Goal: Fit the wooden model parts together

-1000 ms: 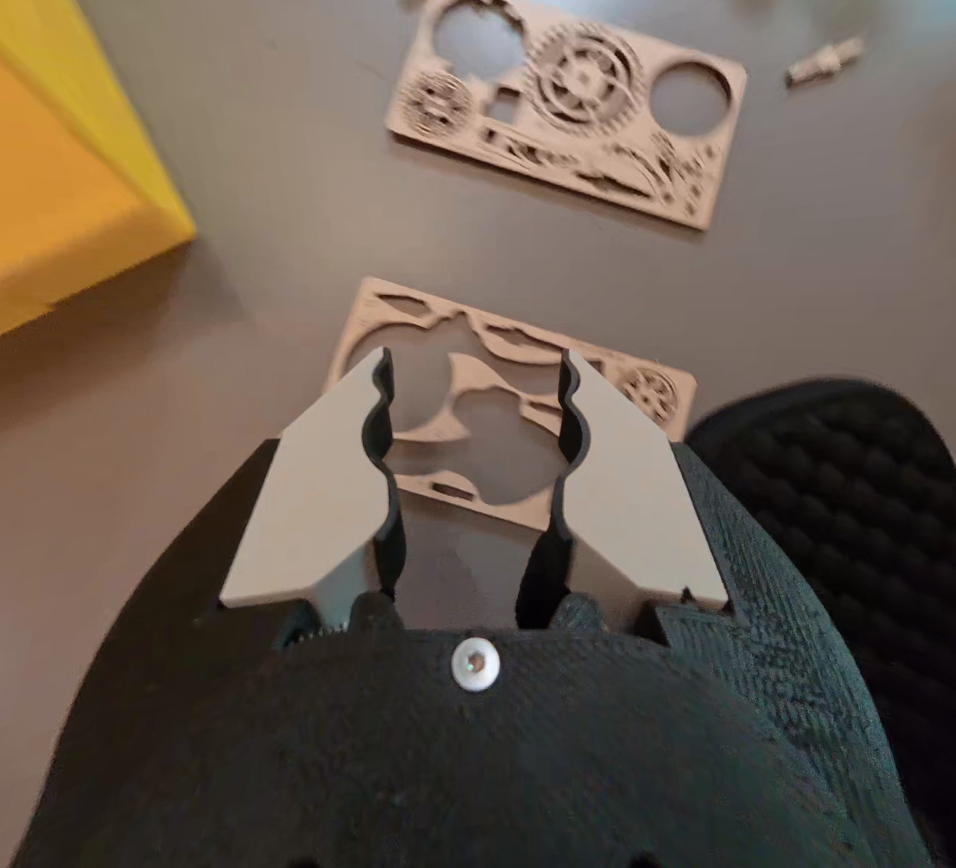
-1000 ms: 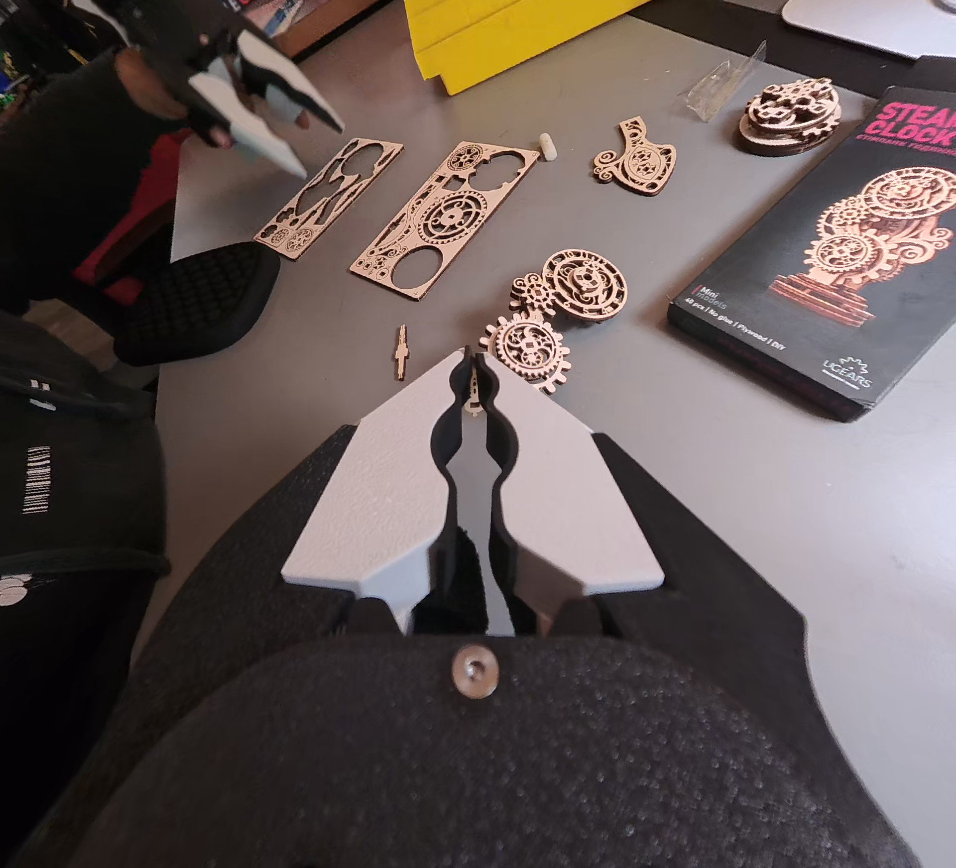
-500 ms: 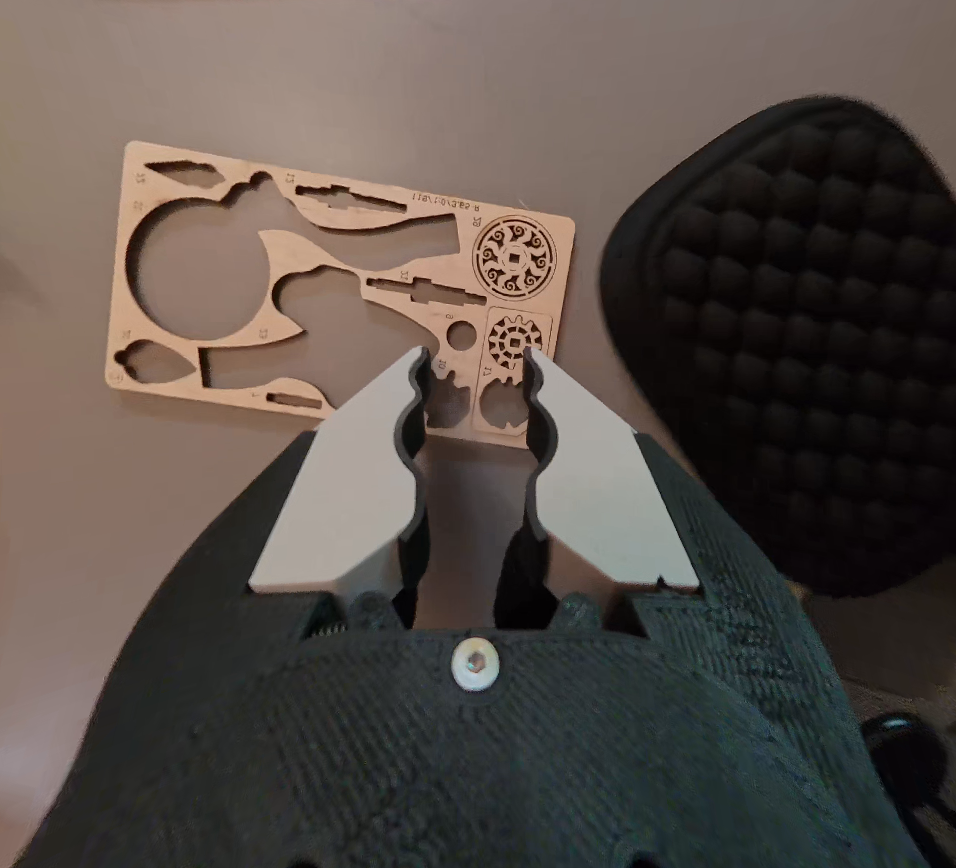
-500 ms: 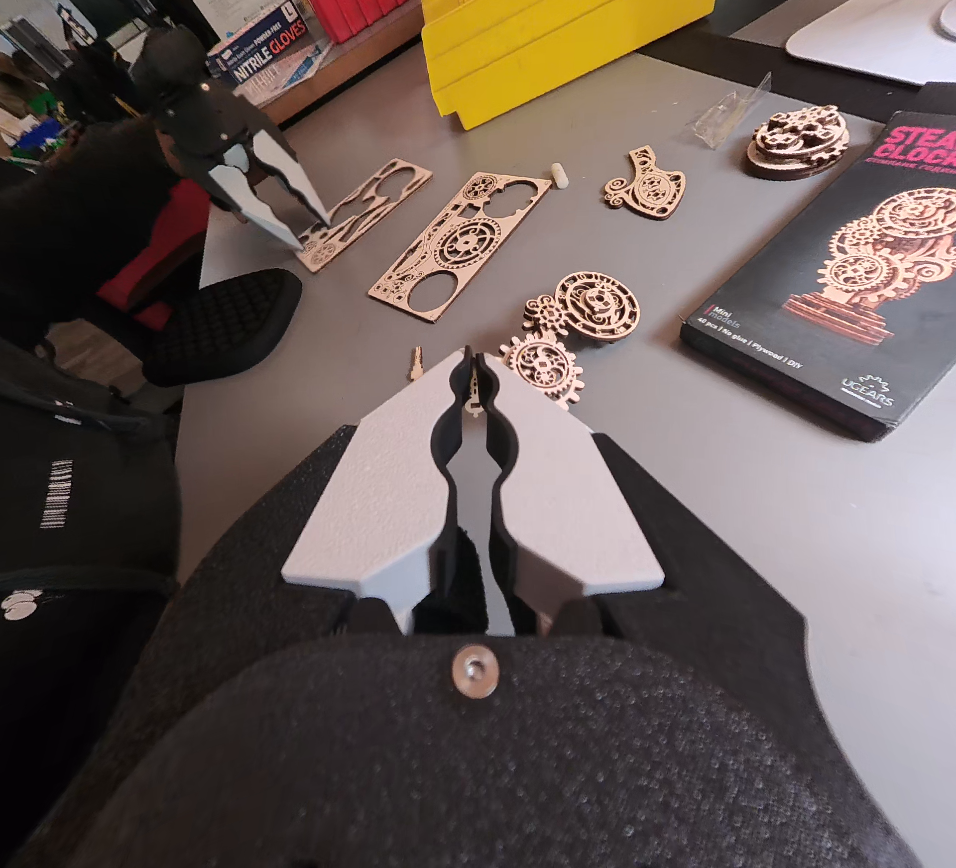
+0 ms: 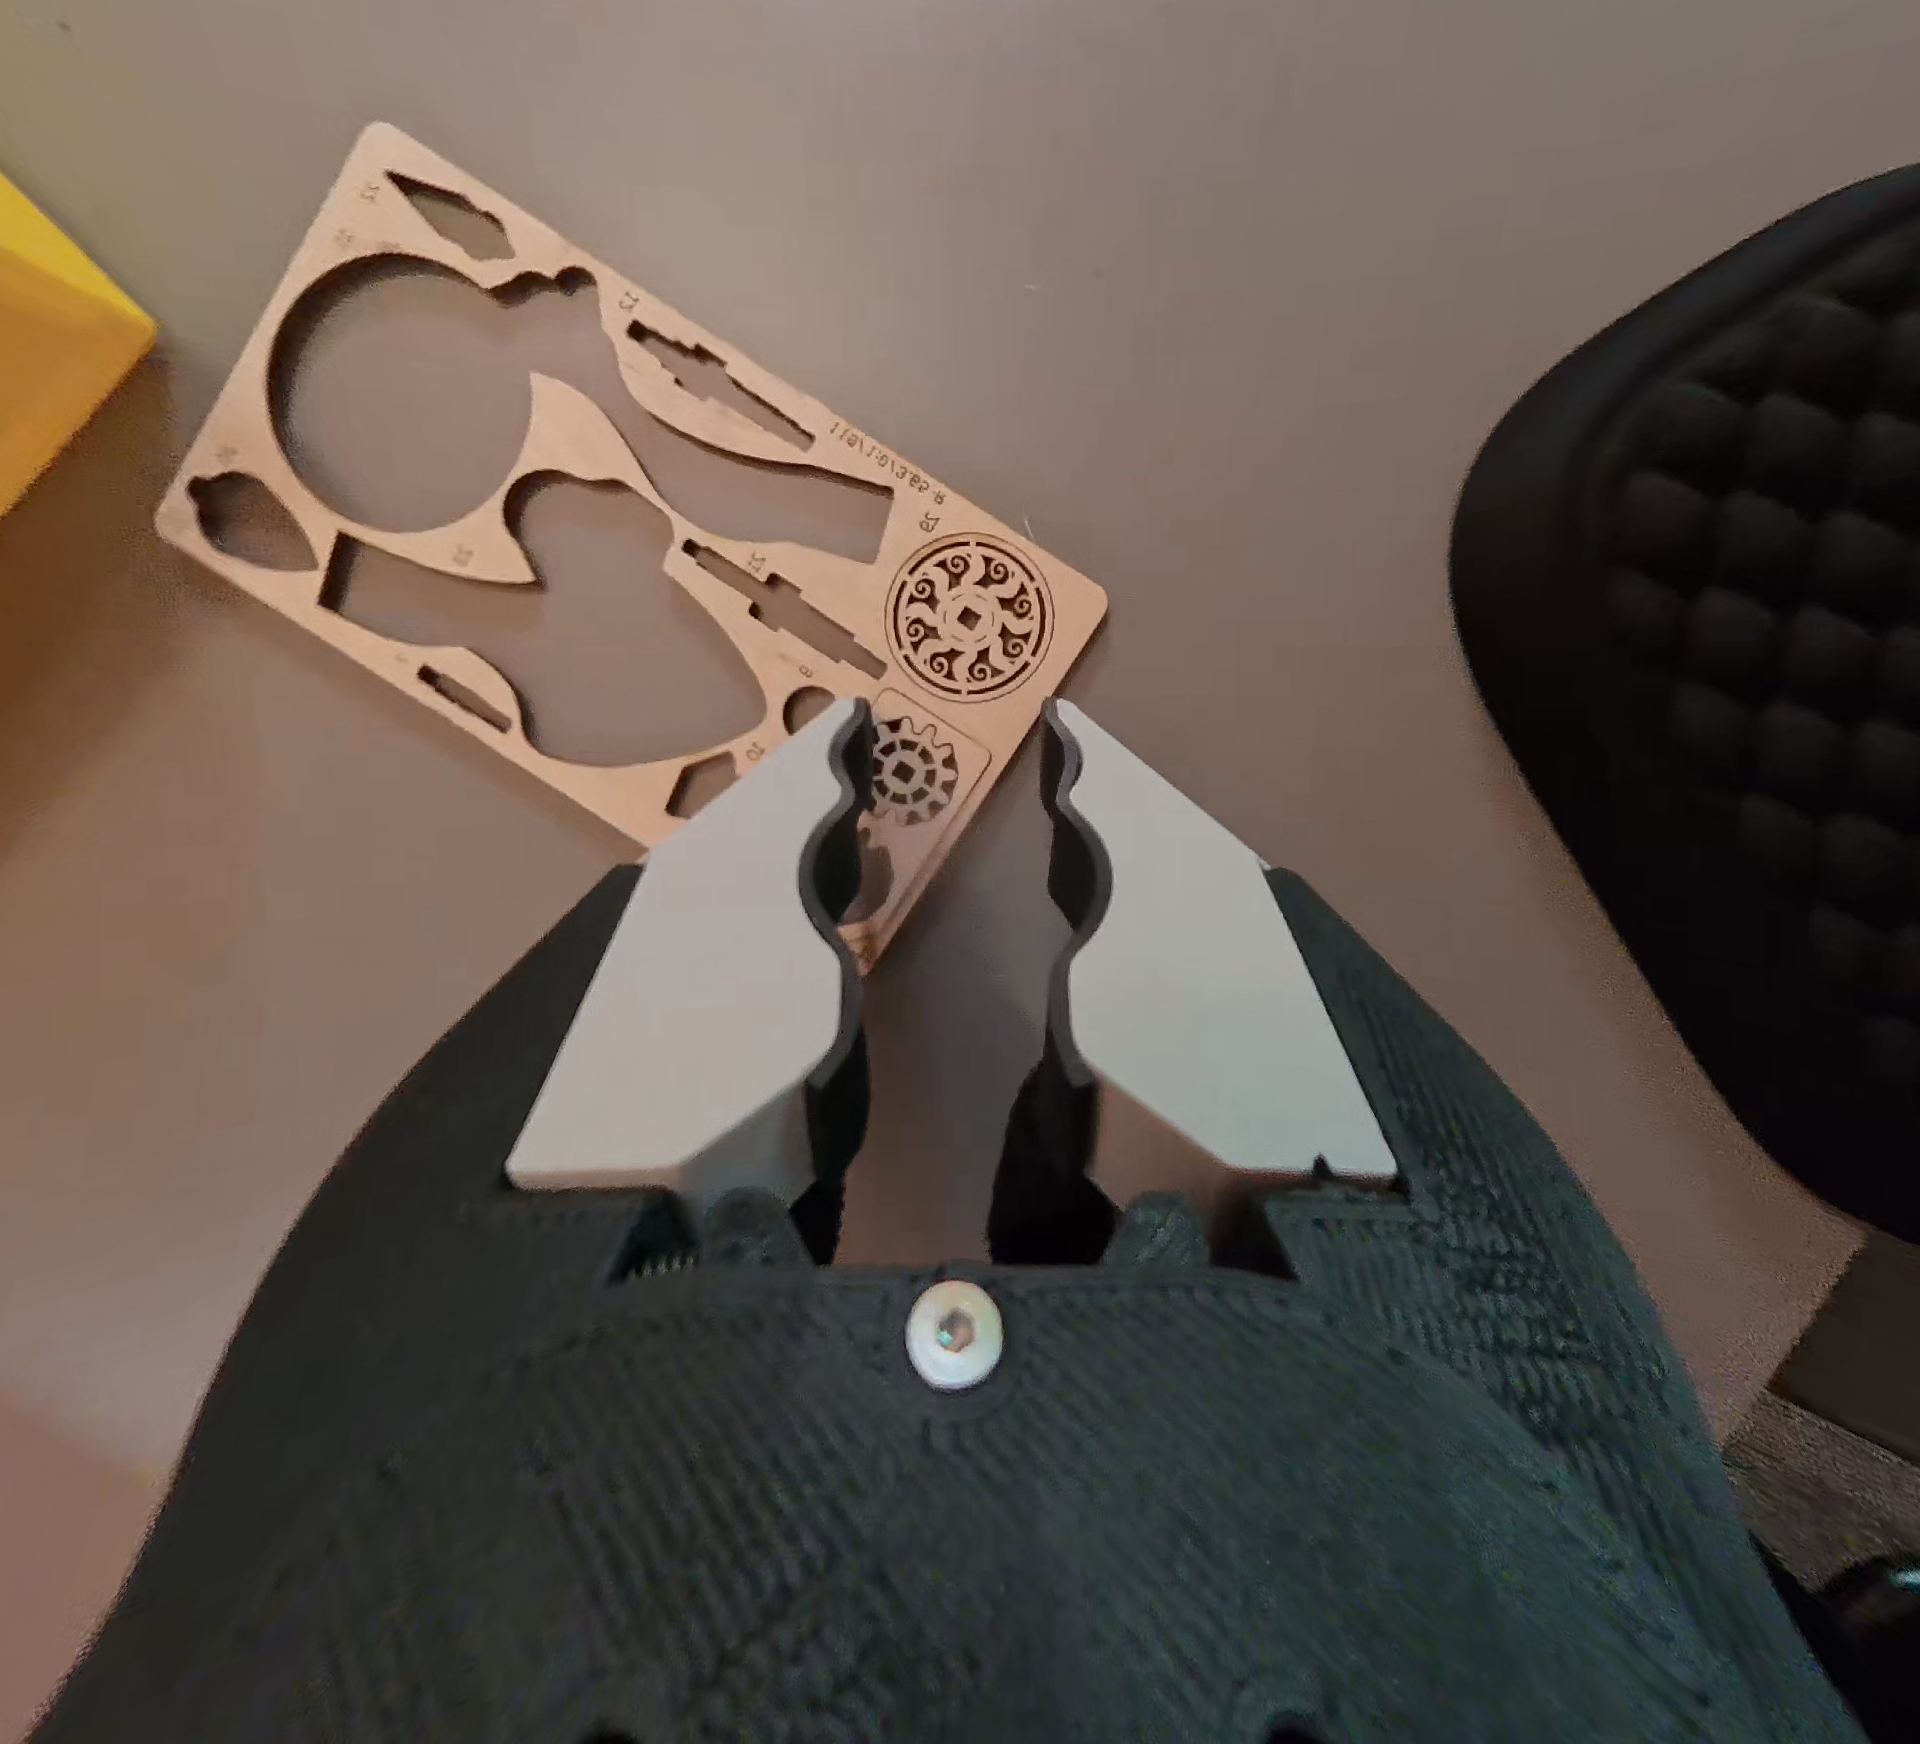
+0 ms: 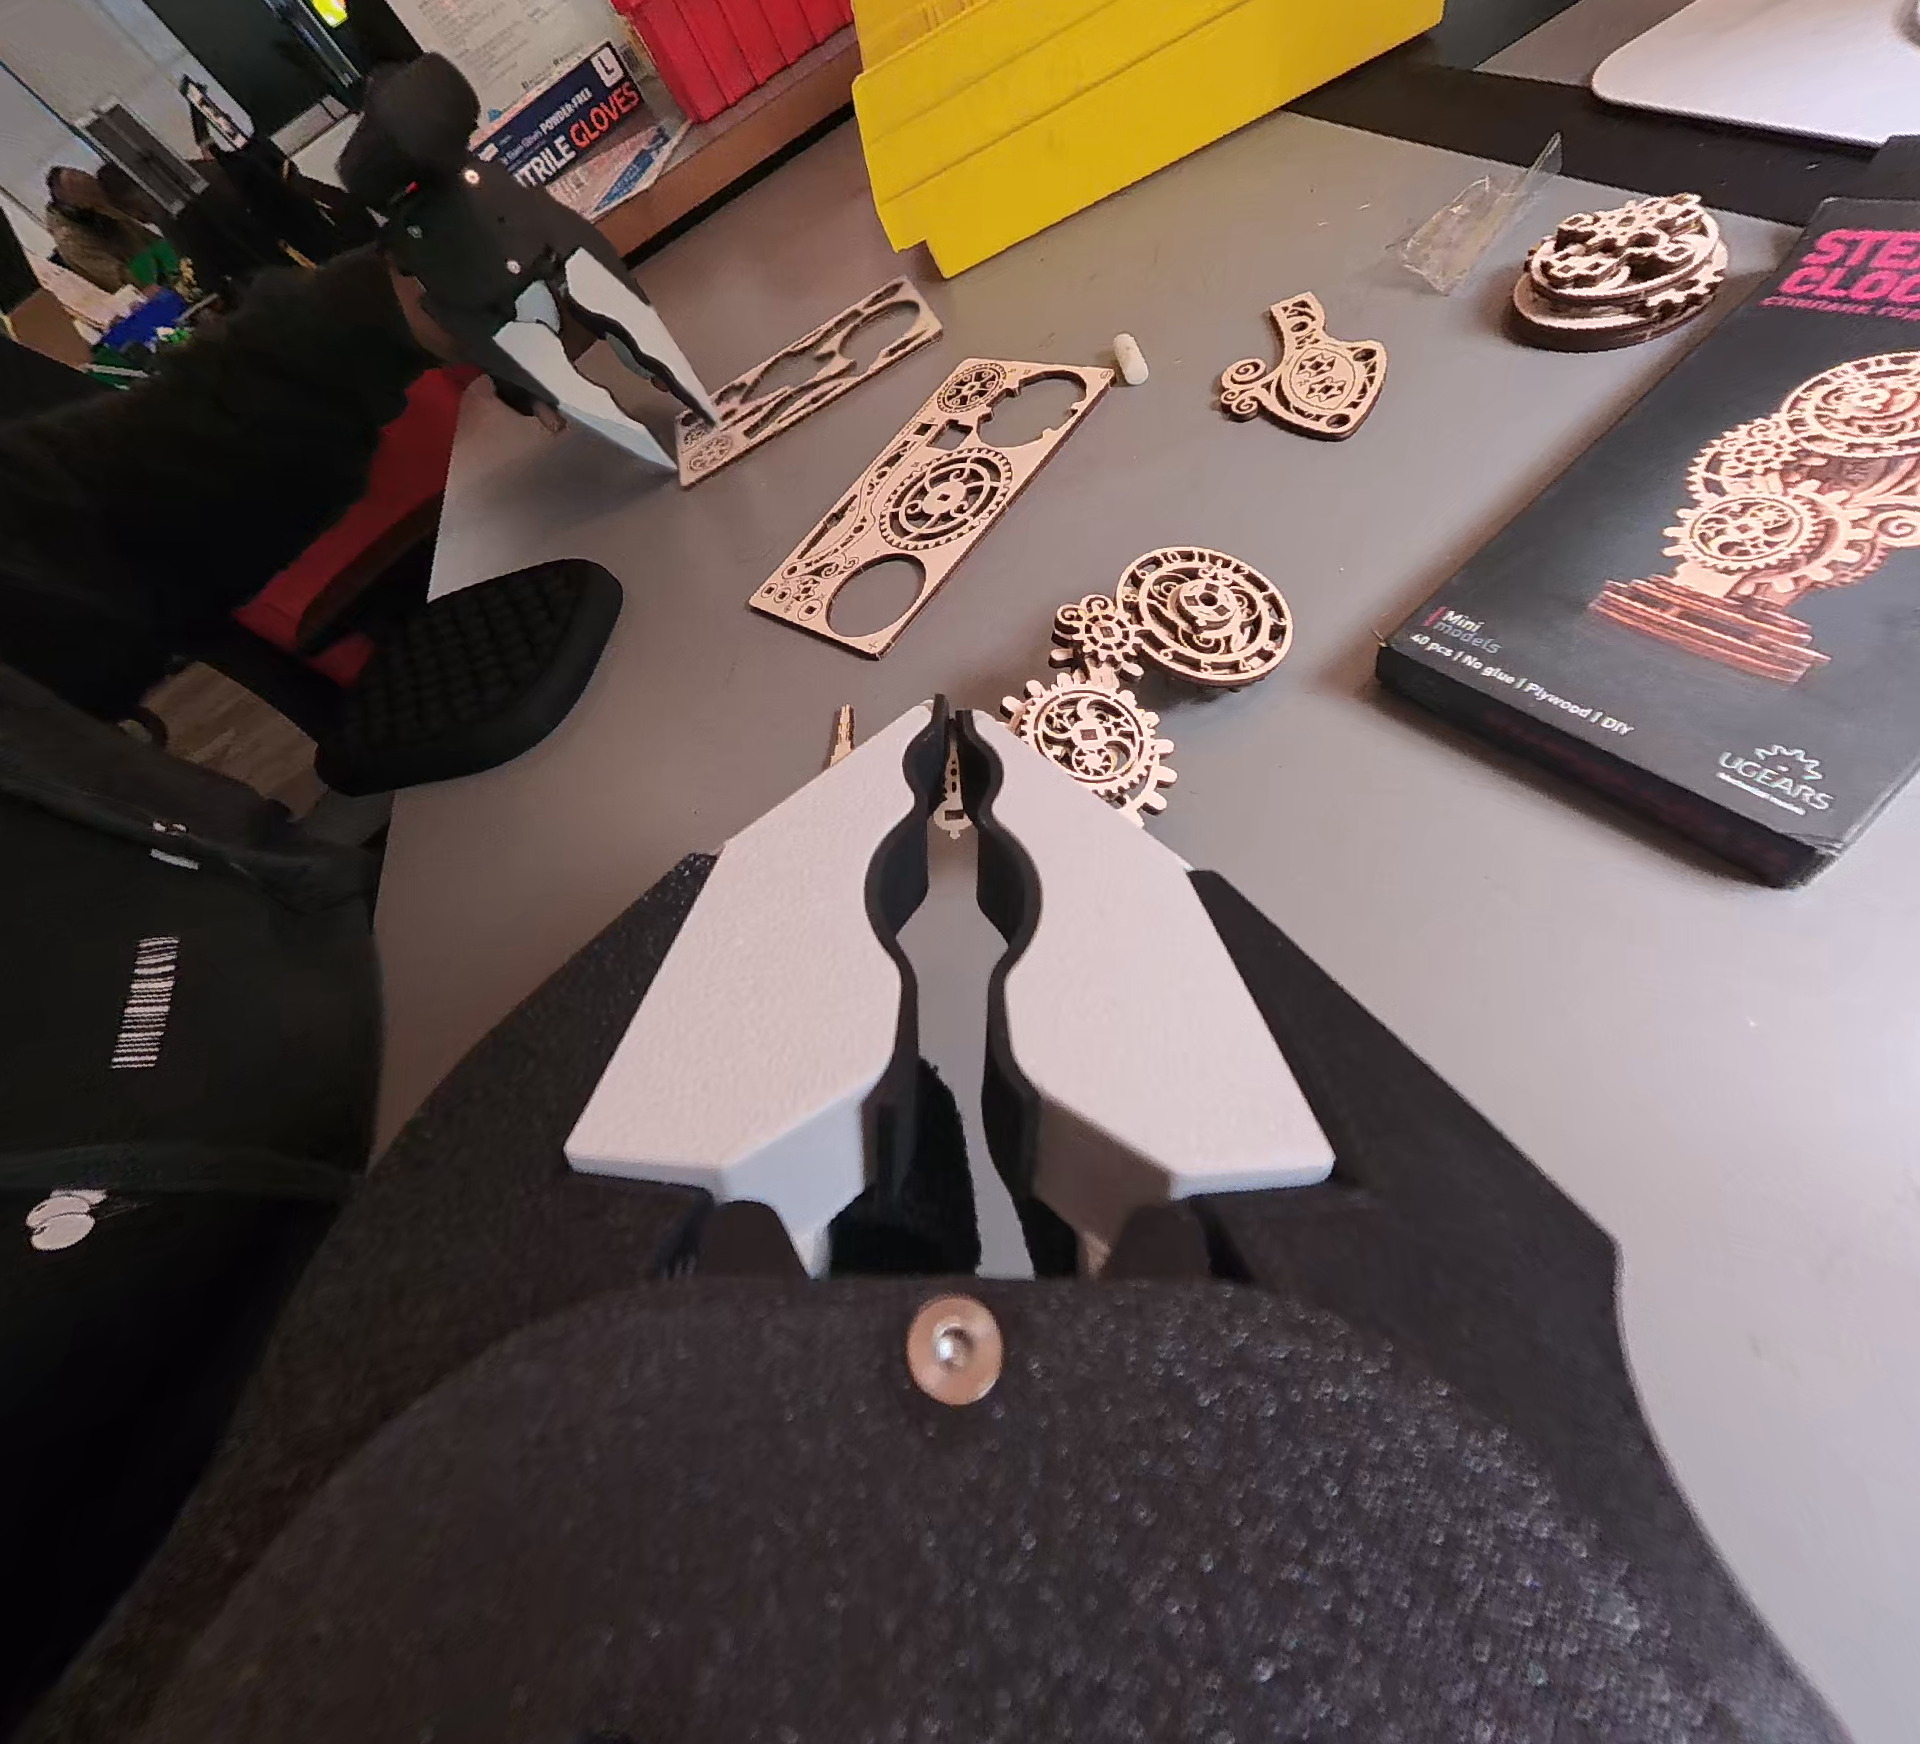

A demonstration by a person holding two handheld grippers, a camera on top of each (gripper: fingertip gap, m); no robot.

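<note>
Left gripper (image 5: 951, 738) lines up on a part sheet while the right gripper (image 6: 953, 726) holds a small wooden pin (image 6: 950, 785).

The left fingers (image 5: 727, 956) stand apart, empty, poised over the near corner of the plywood sheet (image 5: 582, 551) on the counter (image 5: 1143, 188), straddling the small gear (image 5: 912, 772) not yet punched out; judging by that aim, it is the next part to free. The right fingers (image 6: 1122, 998) are closed on the thin pin, held above the counter just beside the 2 joined gears (image 6: 1153, 655), likely waiting to serve as an axle. A 2nd sheet (image 6: 935, 499), a curved ornament piece (image 6: 1304, 385), a round sub-assembly (image 6: 1621, 281) and the kit box (image 6: 1683, 572) lie spread farther along, each within reach.
</note>
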